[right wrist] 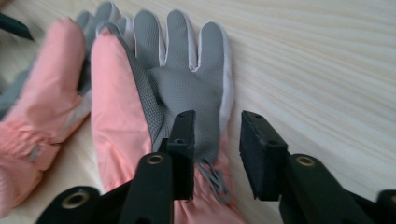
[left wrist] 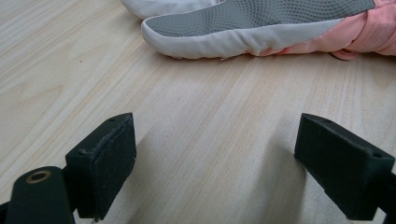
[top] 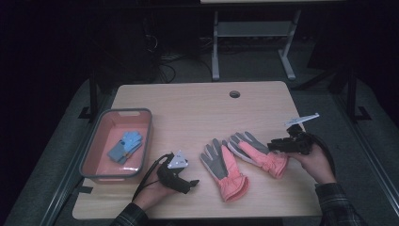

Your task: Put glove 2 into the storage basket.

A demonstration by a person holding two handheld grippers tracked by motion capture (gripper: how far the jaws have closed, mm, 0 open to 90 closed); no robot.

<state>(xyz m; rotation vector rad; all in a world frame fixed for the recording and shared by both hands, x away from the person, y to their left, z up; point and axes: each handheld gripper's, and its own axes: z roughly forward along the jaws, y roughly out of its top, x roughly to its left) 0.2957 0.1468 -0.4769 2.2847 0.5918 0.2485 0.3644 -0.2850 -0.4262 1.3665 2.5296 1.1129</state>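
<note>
Gloves, pink with grey palms, lie side by side on the table (top: 197, 106). My right gripper (right wrist: 217, 149) hangs over the wrist of the right glove (right wrist: 187, 79), jaws partly apart with only its edge between them, nothing clamped. The left glove (top: 222, 165) lies just beside it. My left gripper (left wrist: 215, 163) rests near that one, jaws wide, bare wood between. Further left a tray (top: 94, 146) holds a blue glove (top: 125, 145)
</note>
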